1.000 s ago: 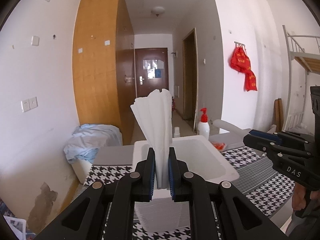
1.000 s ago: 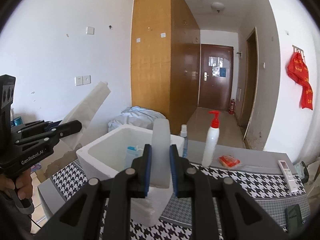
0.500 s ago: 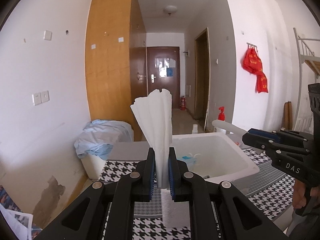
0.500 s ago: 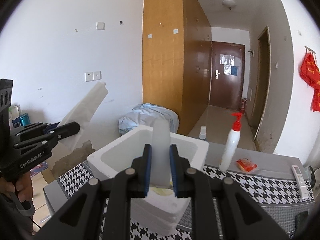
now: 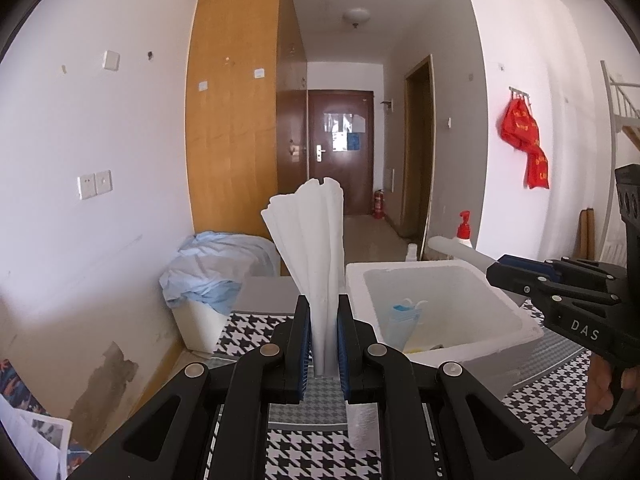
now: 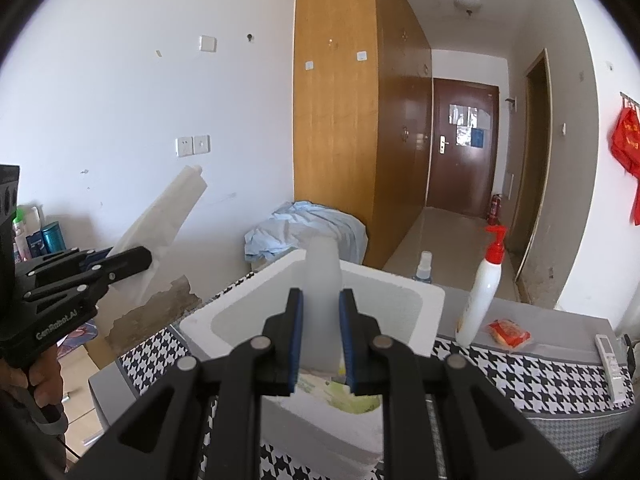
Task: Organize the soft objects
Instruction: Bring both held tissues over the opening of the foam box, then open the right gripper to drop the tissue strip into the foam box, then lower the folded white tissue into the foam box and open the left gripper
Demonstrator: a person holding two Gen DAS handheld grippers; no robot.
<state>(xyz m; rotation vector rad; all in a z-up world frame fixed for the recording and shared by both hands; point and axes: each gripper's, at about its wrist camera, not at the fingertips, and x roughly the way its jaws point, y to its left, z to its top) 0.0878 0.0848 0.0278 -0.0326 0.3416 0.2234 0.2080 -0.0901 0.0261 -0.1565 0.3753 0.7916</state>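
**Two grippers, one soft item each, at the foam box**

Left wrist view:
- Left gripper [image 5: 323,344]: jaws nearly closed, clamped on a folded white tissue [image 5: 310,248] that fans upward from between the blue pads; its lower end hangs just below them.
- White foam box [image 5: 528,330]: on the houndstooth table cover [image 5: 552,392], to the right of & beyond the gripper. Inside: a light-blue face mask [image 5: 404,314] w/ white loops, something yellowish at the bottom (can't tell what).
- Right gripper [image 5: 500,266]: enters from the right over the box's far right rim, pinching a translucent white soft piece [image 5: 456,250] that sticks out leftward past its tips. A hand [image 5: 608,384] grips its handle.
- Bkgd: light-blue cloth pile [image 5: 216,264] on a white bin, red-pump bottle [image 5: 464,228] behind the box.

Right wrist view:
- Right gripper [image 6: 322,338]: jaws close together, shut on the translucent white piece [image 6: 323,276], held upright above the box's near edge.
- Foam box [image 6: 434,300]: straight ahead, below the jaws; greenish-yellow packet [image 6: 352,398] seen inside near the front wall.
- Left gripper [image 6: 144,258]: at the left edge, well left of the box, tissue [image 6: 168,220] angled up & to the right from its tips.
- Table items, right of box: pump bottle [image 6: 482,292], small spray bottle [image 6: 423,266], orange packet [image 6: 510,332], remote [image 6: 610,356].
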